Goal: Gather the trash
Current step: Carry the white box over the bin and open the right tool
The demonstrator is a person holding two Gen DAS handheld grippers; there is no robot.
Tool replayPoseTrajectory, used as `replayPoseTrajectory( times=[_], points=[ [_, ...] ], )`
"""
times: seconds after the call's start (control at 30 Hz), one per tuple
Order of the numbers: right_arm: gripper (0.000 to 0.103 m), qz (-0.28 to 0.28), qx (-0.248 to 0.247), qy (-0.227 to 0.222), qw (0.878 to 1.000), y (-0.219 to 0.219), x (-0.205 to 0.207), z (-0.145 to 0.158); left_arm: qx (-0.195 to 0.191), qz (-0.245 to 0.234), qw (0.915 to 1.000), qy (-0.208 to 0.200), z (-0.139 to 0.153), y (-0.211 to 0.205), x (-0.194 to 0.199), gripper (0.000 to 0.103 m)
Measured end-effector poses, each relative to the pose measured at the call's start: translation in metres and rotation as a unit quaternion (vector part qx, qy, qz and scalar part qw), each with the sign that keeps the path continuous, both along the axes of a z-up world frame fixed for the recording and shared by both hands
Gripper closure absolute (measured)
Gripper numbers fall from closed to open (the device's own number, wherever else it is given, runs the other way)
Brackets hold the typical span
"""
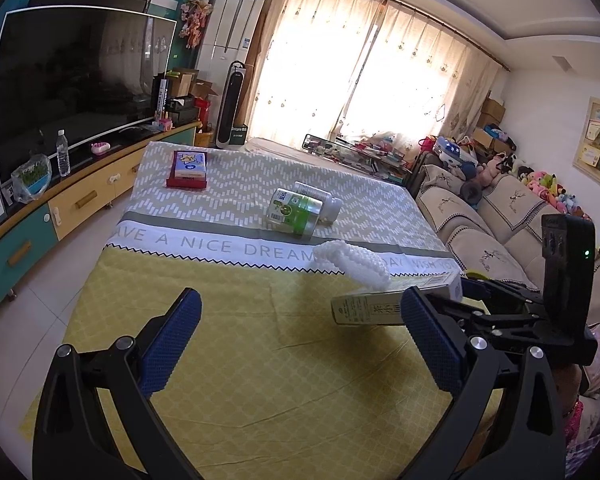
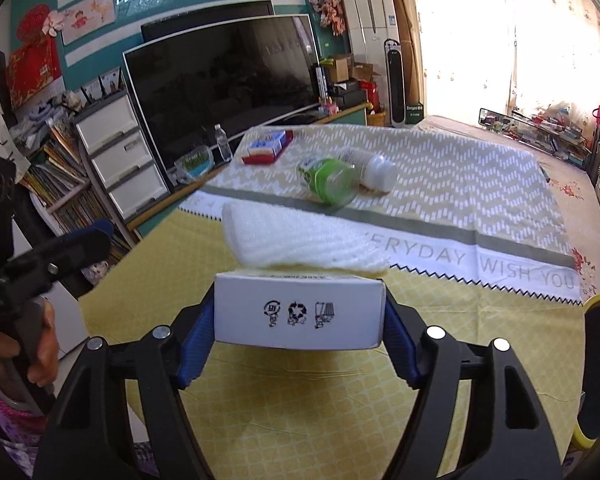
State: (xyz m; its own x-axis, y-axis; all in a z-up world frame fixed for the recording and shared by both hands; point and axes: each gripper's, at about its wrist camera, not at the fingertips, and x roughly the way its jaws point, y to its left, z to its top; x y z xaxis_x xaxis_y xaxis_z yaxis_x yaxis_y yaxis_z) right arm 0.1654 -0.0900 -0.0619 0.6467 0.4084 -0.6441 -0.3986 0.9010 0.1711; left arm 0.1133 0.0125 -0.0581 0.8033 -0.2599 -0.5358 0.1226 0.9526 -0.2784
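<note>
My right gripper [image 2: 298,320] is shut on a white carton box [image 2: 298,318] and holds it above the yellow part of the cloth-covered table [image 2: 340,392]. The same box [image 1: 384,304] shows at the right of the left wrist view. A white foam wrap [image 2: 296,240] lies just beyond the box, also seen in the left wrist view [image 1: 354,262]. A green-labelled bottle [image 1: 296,210] and a white bottle [image 1: 320,200] lie on their sides mid-table. My left gripper [image 1: 300,320] is open and empty above the yellow cloth.
A red and blue box [image 1: 188,168] lies at the table's far left corner. A TV [image 1: 76,80] on a cabinet stands to the left, with a water bottle [image 1: 63,154]. A sofa [image 1: 492,232] with plush toys runs along the right. A yellow-rimmed object [image 2: 598,368] sits at the right edge.
</note>
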Motion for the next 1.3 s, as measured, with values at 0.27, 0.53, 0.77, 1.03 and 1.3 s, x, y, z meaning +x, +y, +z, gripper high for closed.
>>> replayPoseTrajectory(
  times=[0.27,0.53,0.77,1.03,1.3],
  points=[
    [0.035,-0.002,0.027,-0.021,0.999,-0.016,-0.012,0.024,0.001,-0.004,1.0000,0.003,-0.002,-0.002,0.002,0.005],
    [0.035,-0.054,0.042,-0.040,0.997,-0.057,-0.020,0.035,0.003,-0.010,0.9999,0.006,-0.004,-0.007,0.004,0.005],
    [0.035,-0.139,0.057,-0.058,0.987,-0.124,-0.027,0.041,0.010,-0.018,0.9997,0.012,-0.006,-0.019,0.010,0.005],
    [0.035,-0.281,0.046,-0.074,0.956,-0.215,-0.042,0.032,0.021,-0.037,0.9989,0.018,-0.007,-0.039,0.018,0.005],
    [0.035,-0.389,0.038,-0.033,0.920,-0.296,-0.036,-0.005,0.022,-0.054,0.9977,0.034,-0.015,-0.056,0.032,0.005]
  ],
)
